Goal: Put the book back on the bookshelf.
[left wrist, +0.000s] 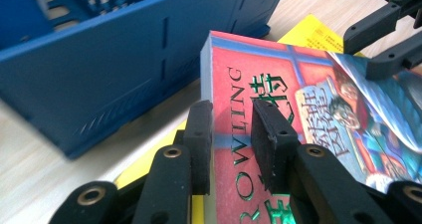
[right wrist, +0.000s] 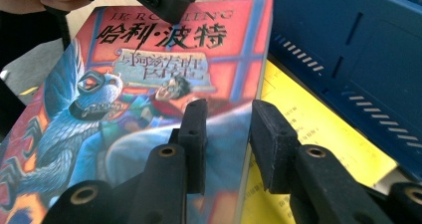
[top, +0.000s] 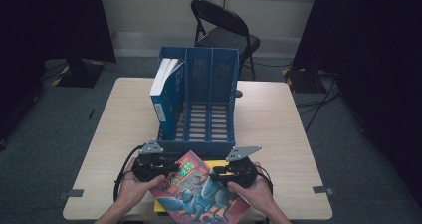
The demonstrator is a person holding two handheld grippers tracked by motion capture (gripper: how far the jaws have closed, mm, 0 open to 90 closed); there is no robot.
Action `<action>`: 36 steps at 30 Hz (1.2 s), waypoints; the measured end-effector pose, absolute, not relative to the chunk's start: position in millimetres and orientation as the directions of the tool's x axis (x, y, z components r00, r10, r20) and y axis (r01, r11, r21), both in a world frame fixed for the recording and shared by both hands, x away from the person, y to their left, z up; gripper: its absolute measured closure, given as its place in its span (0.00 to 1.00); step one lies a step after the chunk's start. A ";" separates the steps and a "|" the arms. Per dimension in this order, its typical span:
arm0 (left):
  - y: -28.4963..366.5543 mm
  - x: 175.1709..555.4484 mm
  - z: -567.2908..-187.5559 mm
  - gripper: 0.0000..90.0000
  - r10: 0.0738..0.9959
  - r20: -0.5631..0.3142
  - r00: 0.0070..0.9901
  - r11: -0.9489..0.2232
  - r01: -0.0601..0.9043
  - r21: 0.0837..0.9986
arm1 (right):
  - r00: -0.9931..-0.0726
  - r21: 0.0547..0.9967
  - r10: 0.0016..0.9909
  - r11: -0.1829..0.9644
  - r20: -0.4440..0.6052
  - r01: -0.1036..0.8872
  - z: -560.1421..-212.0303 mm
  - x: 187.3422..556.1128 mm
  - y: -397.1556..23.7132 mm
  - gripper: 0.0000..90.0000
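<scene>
A thick book with a red cover and a blue winged creature (top: 199, 191) is held tilted at the table's near edge, above a yellow book (top: 217, 163). My left gripper (top: 166, 170) clamps its left end. In the left gripper view the left gripper (left wrist: 231, 134) has one pad under the book (left wrist: 278, 84) and one on the cover. My right gripper (top: 216, 174) grips the opposite side. In the right gripper view the right gripper (right wrist: 226, 134) straddles the edge of the book (right wrist: 149, 84), pads pressed on it. The yellow book (right wrist: 308, 124) lies flat beneath.
A blue three-slot file rack (top: 199, 148) stands mid-table just beyond the books, with a blue-and-white book (top: 161, 92) upright in its left slot. The wooden table (top: 278, 124) stretches to both sides. A black folding chair (top: 224, 25) stands behind the table.
</scene>
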State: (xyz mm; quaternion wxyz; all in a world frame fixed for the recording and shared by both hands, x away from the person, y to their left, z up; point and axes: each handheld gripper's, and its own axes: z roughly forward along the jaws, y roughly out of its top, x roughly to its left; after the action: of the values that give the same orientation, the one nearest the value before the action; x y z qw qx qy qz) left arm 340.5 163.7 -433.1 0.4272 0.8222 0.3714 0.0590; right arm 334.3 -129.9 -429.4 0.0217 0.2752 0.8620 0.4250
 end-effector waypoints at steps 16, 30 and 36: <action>129.4 359.3 -430.8 0.83 0.636 -0.180 0.750 -0.401 0.522 0.753 | -0.829 0.746 0.520 0.464 0.207 0.477 -430.9 320.7 -140.7 0.72; 182.8 328.4 -429.4 0.69 0.669 -0.236 0.705 -0.356 0.583 0.731 | -0.817 0.740 0.522 0.444 0.245 0.505 -434.4 340.6 -129.2 0.70; 210.6 303.3 -429.0 0.66 0.674 -0.232 0.701 -0.351 0.580 0.735 | -0.812 0.735 0.528 0.442 0.250 0.514 -433.8 340.7 -129.0 0.71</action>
State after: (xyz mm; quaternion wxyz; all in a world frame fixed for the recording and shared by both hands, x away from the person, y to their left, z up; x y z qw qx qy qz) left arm 303.3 210.6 -429.0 0.4224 0.8199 0.3824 0.0558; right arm 340.7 -129.0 -433.8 0.0081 0.3066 0.8492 0.4300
